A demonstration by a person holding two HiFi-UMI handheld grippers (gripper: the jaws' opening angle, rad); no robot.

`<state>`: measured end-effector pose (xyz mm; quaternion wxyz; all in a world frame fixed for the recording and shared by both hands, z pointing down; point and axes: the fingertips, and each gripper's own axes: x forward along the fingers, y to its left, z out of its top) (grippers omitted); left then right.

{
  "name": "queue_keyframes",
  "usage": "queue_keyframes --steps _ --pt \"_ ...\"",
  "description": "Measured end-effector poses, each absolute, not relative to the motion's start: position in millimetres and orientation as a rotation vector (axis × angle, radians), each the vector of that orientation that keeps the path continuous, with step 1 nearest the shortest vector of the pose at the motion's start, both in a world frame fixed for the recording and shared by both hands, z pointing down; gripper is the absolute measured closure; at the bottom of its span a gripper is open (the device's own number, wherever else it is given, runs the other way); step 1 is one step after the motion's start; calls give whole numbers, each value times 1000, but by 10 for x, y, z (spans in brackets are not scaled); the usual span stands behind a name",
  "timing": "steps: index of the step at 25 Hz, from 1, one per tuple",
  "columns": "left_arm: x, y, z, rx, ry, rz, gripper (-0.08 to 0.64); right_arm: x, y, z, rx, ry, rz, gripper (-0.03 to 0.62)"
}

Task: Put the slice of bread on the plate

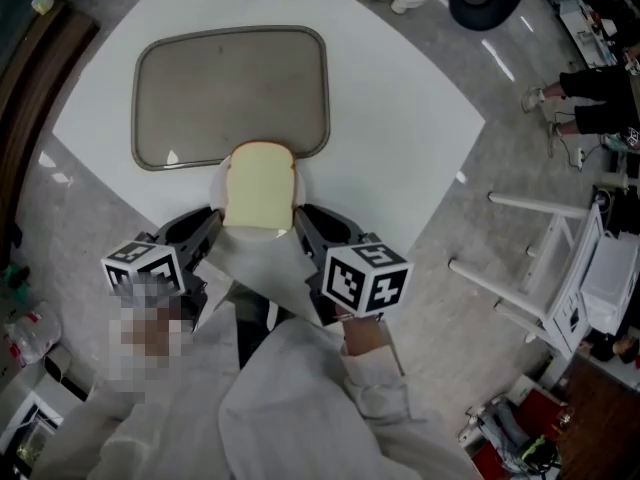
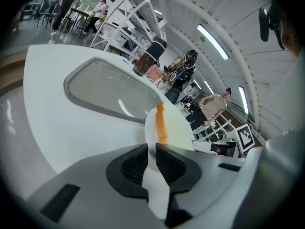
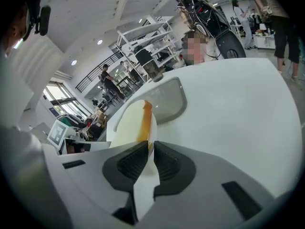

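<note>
White table [image 1: 400, 118], grey tray [image 1: 232, 96], and both grippers are on the plate!
Left gripper [image 1: 212, 224] and right gripper [image 1: 302, 224] each pinch the plate [image 1: 221, 183] rim, and the slice of bread [image 1: 260, 186] lies on it at the tray's near edge.

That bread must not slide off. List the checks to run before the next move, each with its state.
1. Left gripper shut on the plate rim: ok.
2. Right gripper shut on the plate's rim: ok.
3. Slice of bread lying on the plate: ok.
4. Plate held level: cannot tell.
5. Tray beyond the plate free of things: ok.
</note>
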<state>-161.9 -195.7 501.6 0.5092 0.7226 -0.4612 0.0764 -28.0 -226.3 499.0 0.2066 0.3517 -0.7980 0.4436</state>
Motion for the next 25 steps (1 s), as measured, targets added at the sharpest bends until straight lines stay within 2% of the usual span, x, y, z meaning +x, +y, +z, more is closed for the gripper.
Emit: queue_keyframes --steps 25 --pt "-2578 -3300 4994 1758 -1269 175 505 -1249 -3702 5084 960 -2275 1230 546"
